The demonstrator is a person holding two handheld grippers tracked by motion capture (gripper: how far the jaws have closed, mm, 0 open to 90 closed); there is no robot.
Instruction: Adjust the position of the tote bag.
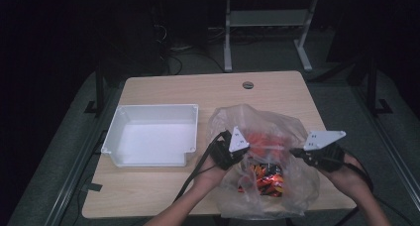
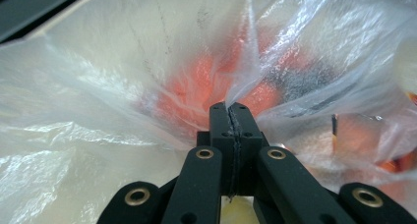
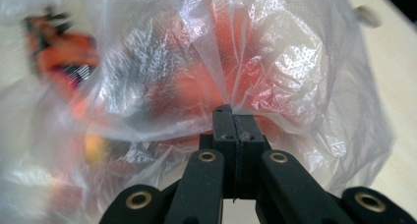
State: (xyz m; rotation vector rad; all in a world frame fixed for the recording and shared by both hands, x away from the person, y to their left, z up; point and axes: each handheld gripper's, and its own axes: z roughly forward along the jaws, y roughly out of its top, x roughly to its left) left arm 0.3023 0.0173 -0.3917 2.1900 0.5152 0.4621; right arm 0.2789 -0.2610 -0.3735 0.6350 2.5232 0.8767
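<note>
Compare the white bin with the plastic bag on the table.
The white bin is rigid, opaque and empty; the plastic bag is soft, see-through and holds orange packets. The bin stands untouched at the left; the bag is pinched by the left gripper and right gripper. Both rest on the table.

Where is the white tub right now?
In the high view, the white tub sits on the table's left half, just left of the plastic bag.

White empty bin (image 1: 153, 137) left of centre on wooden worktop (image 1: 188, 89); round grommet hole (image 1: 247, 84) near worktop's far edge; grey frame legs (image 1: 228, 37) top centre.
</note>
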